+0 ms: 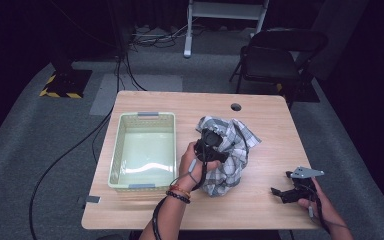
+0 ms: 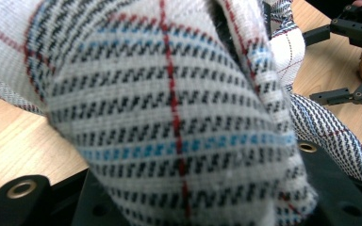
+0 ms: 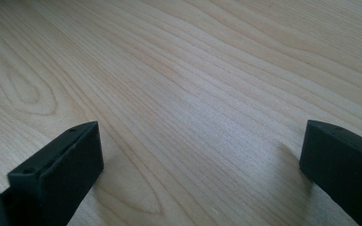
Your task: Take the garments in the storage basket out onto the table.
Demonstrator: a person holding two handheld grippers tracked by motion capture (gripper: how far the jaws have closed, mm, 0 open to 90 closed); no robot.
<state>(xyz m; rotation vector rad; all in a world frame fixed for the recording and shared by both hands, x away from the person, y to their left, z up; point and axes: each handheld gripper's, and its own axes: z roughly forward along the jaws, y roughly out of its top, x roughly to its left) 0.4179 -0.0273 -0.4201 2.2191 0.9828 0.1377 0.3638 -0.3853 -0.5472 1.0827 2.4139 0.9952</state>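
- While the plaid cloth (image 1: 227, 150) sits bunched in a heap near the middle of the table (image 1: 260, 210), the left gripper (image 1: 211, 145) is pressed into its left side, and the left gripper view shows a thick fold of the weave (image 2: 169, 122) packed between the two jaws, so that gripper is clamped on the fabric.
- To the left of the heap, just beside the hand, stands a pale green basket (image 1: 116, 155), open at the top; nothing can be seen inside it.
- Over at the near right corner of the table, the right gripper (image 1: 284, 192) rests low and well apart from the cloth; the right gripper view shows its jaws spread wide over bare wood (image 3: 188, 94), holding nothing.
- My reading of the step: the cloth has been seized and is about to be lifted, most likely toward the basket on the left.
- For the next move, the left gripper would need to raise the bundle high enough for its hanging folds to clear the basket's right wall, then carry it left before letting go.
- One risk, as a judgement: only one fold is pinched, so the heap may unfurl and drag across the table or catch the rim; the idle right gripper could come in from the right to gather the loose side.
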